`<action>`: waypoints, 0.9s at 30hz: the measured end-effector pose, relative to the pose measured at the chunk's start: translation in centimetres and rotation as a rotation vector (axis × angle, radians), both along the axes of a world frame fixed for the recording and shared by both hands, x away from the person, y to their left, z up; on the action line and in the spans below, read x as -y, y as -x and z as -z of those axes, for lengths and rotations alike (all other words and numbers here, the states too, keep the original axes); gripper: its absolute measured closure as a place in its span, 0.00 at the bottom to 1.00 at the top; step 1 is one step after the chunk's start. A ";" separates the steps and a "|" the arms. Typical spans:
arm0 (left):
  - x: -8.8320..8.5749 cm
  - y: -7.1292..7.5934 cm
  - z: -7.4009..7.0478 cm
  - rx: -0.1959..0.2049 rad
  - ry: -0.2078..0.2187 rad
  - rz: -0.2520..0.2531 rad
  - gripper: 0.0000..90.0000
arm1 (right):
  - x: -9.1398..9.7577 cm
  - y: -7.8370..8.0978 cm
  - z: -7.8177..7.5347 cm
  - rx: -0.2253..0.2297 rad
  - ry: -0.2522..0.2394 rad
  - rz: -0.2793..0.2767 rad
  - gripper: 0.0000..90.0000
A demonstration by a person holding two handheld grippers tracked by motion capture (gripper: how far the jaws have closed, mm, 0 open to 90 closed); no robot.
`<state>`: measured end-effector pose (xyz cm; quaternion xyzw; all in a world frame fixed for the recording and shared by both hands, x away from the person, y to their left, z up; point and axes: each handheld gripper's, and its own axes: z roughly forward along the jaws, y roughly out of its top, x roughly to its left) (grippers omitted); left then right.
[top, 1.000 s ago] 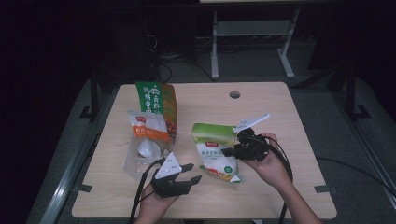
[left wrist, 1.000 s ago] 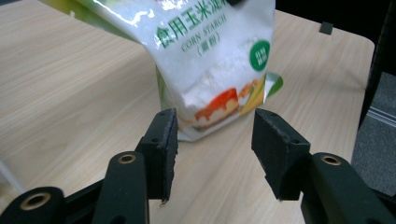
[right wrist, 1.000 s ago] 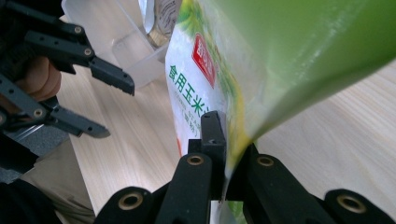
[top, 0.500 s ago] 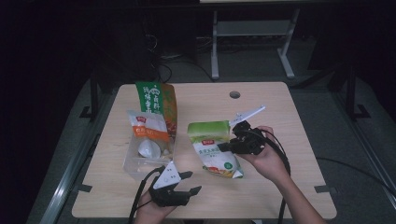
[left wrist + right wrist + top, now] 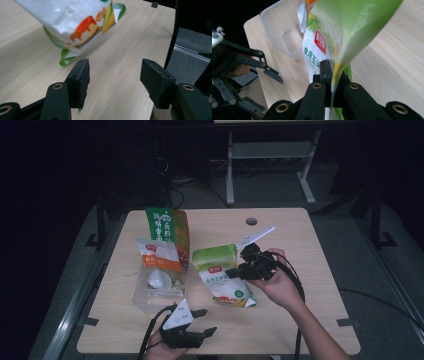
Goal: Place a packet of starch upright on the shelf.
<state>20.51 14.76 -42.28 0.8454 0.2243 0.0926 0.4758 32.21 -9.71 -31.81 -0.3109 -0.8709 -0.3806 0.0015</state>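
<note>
A green and white food pouch (image 5: 218, 282) hangs tilted over the middle of the table, its lower end close to the wood. My right gripper (image 5: 231, 272) is shut on the pouch's side edge. In the right gripper view the jaws (image 5: 331, 67) pinch that edge of the pouch (image 5: 322, 37). My left gripper (image 5: 210, 321) sits near the table's front edge, apart from the pouch. Its jaws have just been opening and nothing is between them. In the left gripper view, the left gripper (image 5: 113, 75) is over bare wood, with the pouch's bottom (image 5: 75, 20) ahead of it.
A clear plastic tub (image 5: 142, 295) stands left of the pouch, holding an orange and white bag (image 5: 157, 257) and a tall green and orange bag (image 5: 167, 225). The wooden table (image 5: 300, 240) has a cable hole (image 5: 251, 221) at the back. Dark floor and a metal frame lie beyond.
The right gripper has risen a little with the pouch. The left gripper has drawn back toward the front edge and its jaws stand wider.
</note>
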 end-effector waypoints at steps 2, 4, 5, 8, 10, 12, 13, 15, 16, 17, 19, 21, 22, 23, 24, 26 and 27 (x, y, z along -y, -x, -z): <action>0.1 0.1 0.0 0.003 0.002 0.002 0.44 | -0.2 -0.1 -0.3 0.005 0.002 -0.004 1.00; 0.2 0.2 0.1 0.005 0.001 0.007 0.44 | -0.5 -0.1 -0.6 0.010 0.000 -0.007 1.00; 0.2 0.2 0.1 0.005 0.002 0.007 0.44 | -0.6 -0.1 -0.8 0.009 -0.003 -0.011 1.00; 0.3 0.3 0.1 -0.001 0.000 0.012 0.44 | -1.1 -0.2 -1.3 0.019 -0.008 -0.024 1.00; 0.4 0.4 0.2 -0.006 0.006 0.013 0.44 | -1.5 -0.2 -1.7 0.021 -0.008 -0.030 1.00; 0.4 0.5 0.2 -0.006 0.008 0.013 0.44 | -1.9 -0.3 -2.1 0.031 -0.004 -0.039 1.00; 0.4 0.5 0.1 -0.004 0.007 0.015 0.44 | -2.1 -0.3 -2.3 0.033 -0.004 -0.046 1.00; 0.4 0.5 0.2 0.000 0.006 0.017 0.43 | -2.4 -0.5 -2.5 0.055 0.003 -0.065 1.00; 0.4 0.5 0.2 -0.001 0.005 0.018 0.43 | -2.7 -0.4 -2.8 0.041 -0.003 -0.060 1.00; 0.4 0.5 0.2 0.002 0.002 0.020 0.43 | -2.9 -0.5 -2.9 0.056 0.001 -0.072 1.00; 0.4 0.5 0.2 0.010 -0.007 0.024 0.43 | -3.4 -0.5 -3.3 0.054 -0.007 -0.074 1.00; 0.5 0.6 0.3 0.011 -0.009 0.031 0.43 | -3.8 -0.5 -3.6 0.067 -0.005 -0.090 1.00; 0.5 0.6 0.2 0.013 -0.015 0.036 0.43 | -4.1 -0.5 -3.8 0.057 -0.008 -0.085 1.00; 0.6 0.7 0.3 0.013 -0.015 0.037 0.43 | -4.3 -0.5 -4.0 0.064 -0.008 -0.097 1.00; 0.6 0.7 0.3 0.015 -0.013 0.039 0.43 | -4.5 -0.6 -4.1 0.071 -0.007 -0.103 1.00; 0.7 0.8 0.3 0.015 -0.008 0.040 0.43 | -5.0 -0.6 -4.5 0.070 -0.013 -0.109 1.00; 0.7 0.8 0.3 0.015 -0.008 0.040 0.43 | -5.2 -0.6 -4.6 0.075 -0.014 -0.114 1.00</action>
